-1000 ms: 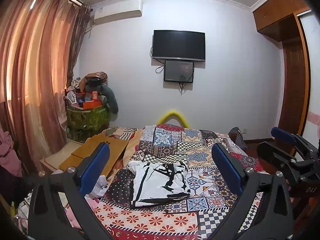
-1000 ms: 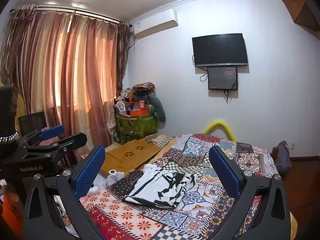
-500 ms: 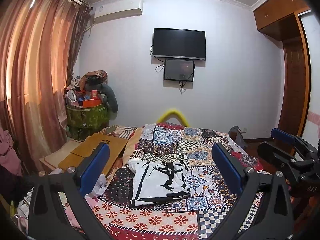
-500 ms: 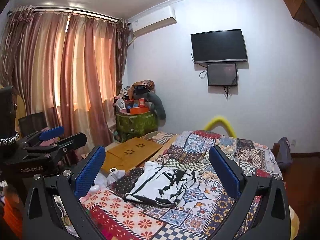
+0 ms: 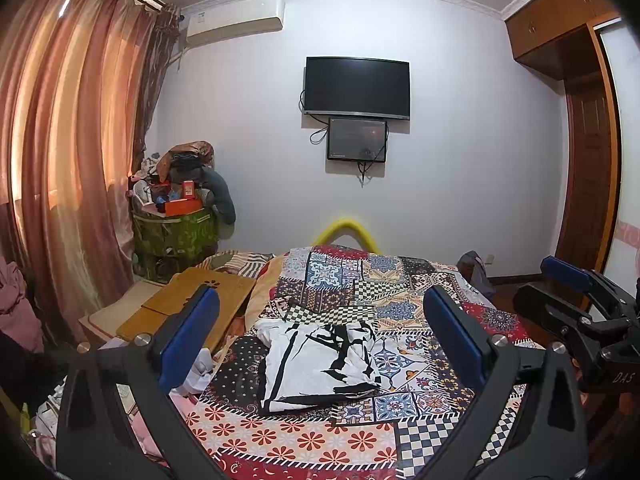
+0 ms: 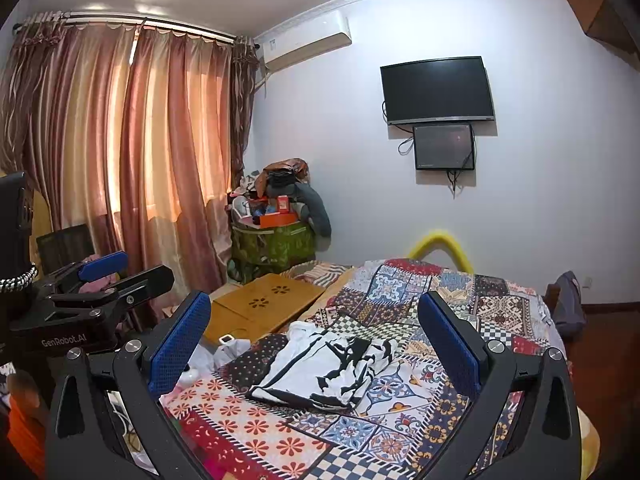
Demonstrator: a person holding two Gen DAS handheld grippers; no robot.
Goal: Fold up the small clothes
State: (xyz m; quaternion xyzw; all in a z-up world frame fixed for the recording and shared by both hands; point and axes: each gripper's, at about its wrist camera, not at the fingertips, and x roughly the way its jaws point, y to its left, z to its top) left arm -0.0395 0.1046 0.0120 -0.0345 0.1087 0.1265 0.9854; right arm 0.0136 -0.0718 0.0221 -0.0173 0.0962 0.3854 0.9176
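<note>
**Both claws hanging wide above a garment on the bed**

Looking along a bed [image 5: 400, 432] covered with a busy patchwork quilt, pink curtains [image 6: 120, 160] filling the window side, a dark television [image 5: 357, 86] mounted on the far wall. Lying flat on the quilt, near the foot end and roughly midway across: a white garment with black brush-stroke print [image 5: 320, 360], also showing in the right view [image 6: 324, 372]. Looking partly folded already, with a straight near hem and a rumpled, bunched far edge; whether more folds are needed, hard to tell.

Hovering well above and short of it: left claw [image 5: 320, 340], blue pads spread wide, nothing between them. Same for the right claw [image 6: 314, 344], gaping wide and empty. Neither touching the cloth.

Resting beside the bed on the curtain side: a low wooden board with flower cut-outs [image 6: 264, 304].

Judging by the drape, thin, light, limp fabric, likely to sag and slide over the quilt rather than hold any shape. Probably best taken at the two near corners, one per claw, pinching through all layers so the folded stack is not peeling apart. Gripping only the top layer probably undoing the fold; snagging the quilt underneath also a risk, being soft and wrinkled itself.
</note>
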